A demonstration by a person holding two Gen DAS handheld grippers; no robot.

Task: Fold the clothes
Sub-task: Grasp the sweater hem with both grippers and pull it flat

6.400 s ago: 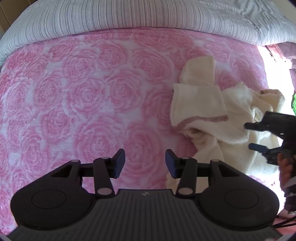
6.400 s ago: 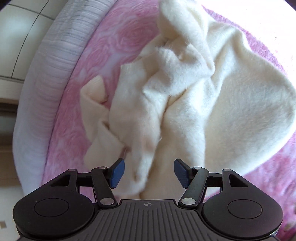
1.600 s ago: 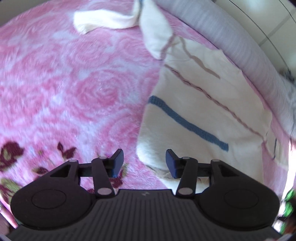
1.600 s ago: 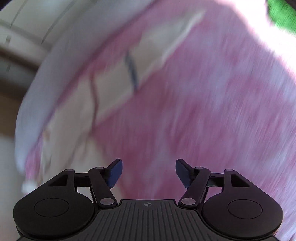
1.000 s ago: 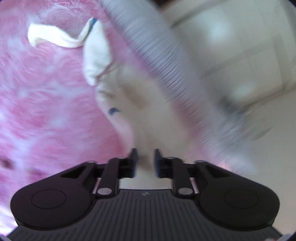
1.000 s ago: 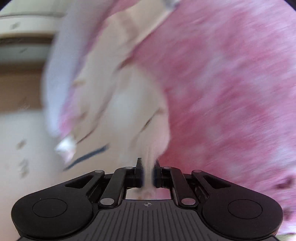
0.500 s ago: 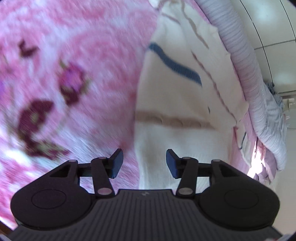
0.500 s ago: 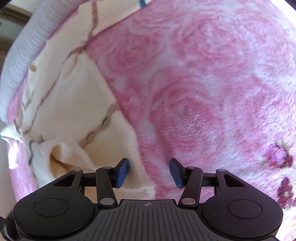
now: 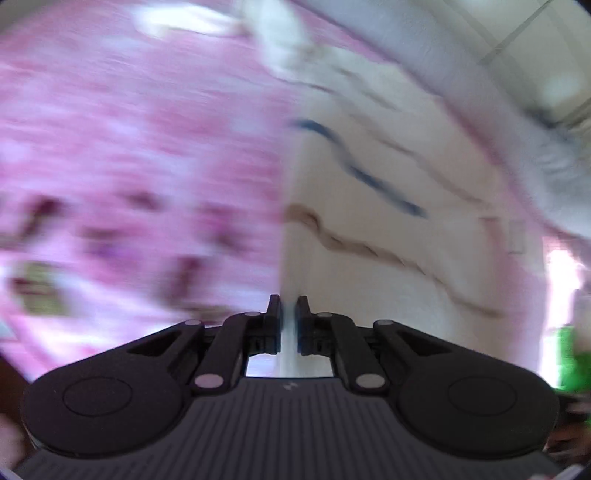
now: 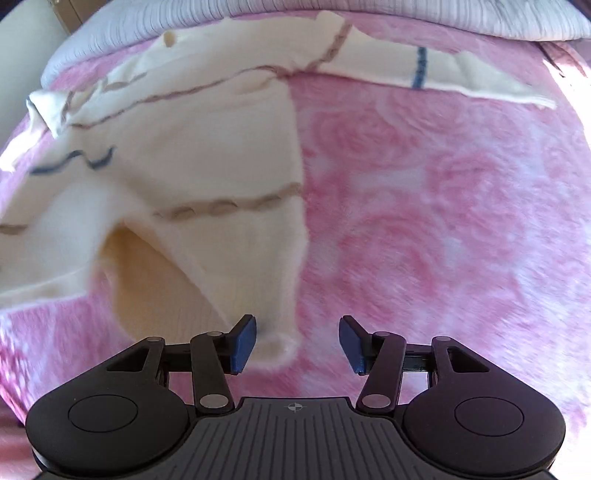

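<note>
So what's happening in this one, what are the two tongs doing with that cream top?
A person is folding a cream sweater spread on a pink rose-patterned blanket. The left tongs are shut on an edge of the sweater; that view is blurred. The right tongs are open, with the sweater's bottom corner lying between the fingers but not pinched. One sleeve stretches out flat toward the grey striped bedding at the far side.

free: pink blanket (image 10: 443, 192) right of sweater (image 10: 192, 155) – bare | obstacle: striped pillow (image 10: 406, 14) along far edge
</note>
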